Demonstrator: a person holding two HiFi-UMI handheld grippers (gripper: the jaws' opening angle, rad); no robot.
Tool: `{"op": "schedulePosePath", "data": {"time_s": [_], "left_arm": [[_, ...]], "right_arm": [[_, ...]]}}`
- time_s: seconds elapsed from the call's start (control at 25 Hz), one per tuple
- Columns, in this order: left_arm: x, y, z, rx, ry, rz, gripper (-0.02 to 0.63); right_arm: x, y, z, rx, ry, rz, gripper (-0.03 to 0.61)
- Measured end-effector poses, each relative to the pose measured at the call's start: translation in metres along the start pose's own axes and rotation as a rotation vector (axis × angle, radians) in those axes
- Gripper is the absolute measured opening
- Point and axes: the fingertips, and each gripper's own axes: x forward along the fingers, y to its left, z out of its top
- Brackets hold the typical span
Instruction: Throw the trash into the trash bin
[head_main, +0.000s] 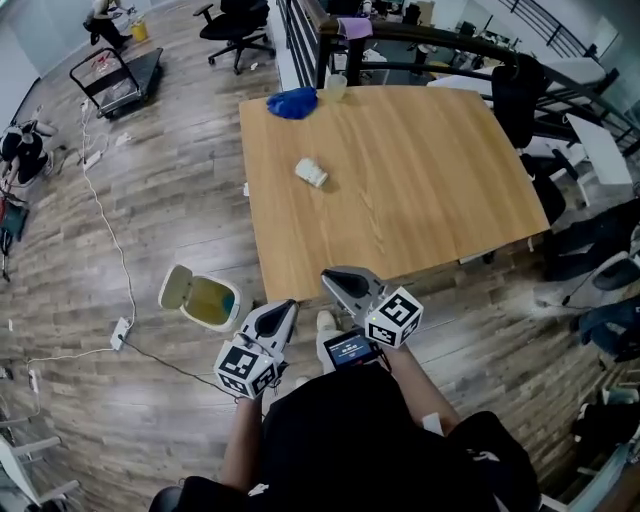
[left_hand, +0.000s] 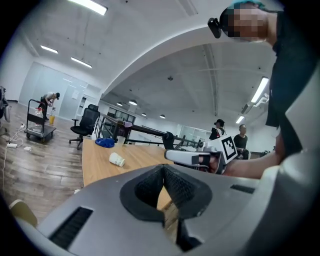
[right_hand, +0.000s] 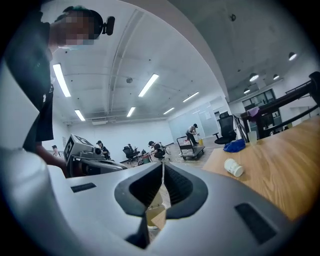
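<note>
The fingers of the left gripper (left_hand: 164, 172) are pressed together with nothing between them — the same is seen at the right gripper (right_hand: 162, 170). Both are held at the near edge of the counter (head_main: 420, 190). A paper cup (head_main: 311, 173) is laid on its side toward the counter's far left — the open trash bin (head_main: 234, 298) is set on the floor, just left of the near corner.

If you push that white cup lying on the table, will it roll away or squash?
It will probably roll: the white cup lies on its side on the smooth wooden table. It looks like thin paper, so it is likely light and may crumple under a hard squeeze.
</note>
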Motion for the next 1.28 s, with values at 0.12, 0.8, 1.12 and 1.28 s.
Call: {"op": "schedulePosePath", "data": {"time_s": [0.12, 0.8, 1.12, 1.28], "left_arm": [[0.034, 0.015, 0.014, -0.001, 0.024, 0.003, 0.008], [0.153, 0.132, -0.007, -0.052, 0.126, 0.064, 0.008], [0.255, 0.217, -0.015, 0.173, 0.232, 0.147, 0.375], [0.301, 0.246, -0.028, 0.325, 0.283, 0.171, 0.560]], "right_arm": [[0.014, -0.038, 0.010, 0.028, -0.009, 0.012, -0.002], [0.039, -0.139, -0.023, 0.176, 0.056, -0.078, -0.002], [0.047, -0.188, -0.040, 0.212, 0.083, -0.133, -0.002], [0.049, -0.216, -0.037, 0.217, 0.062, -0.154, -0.002]]}}
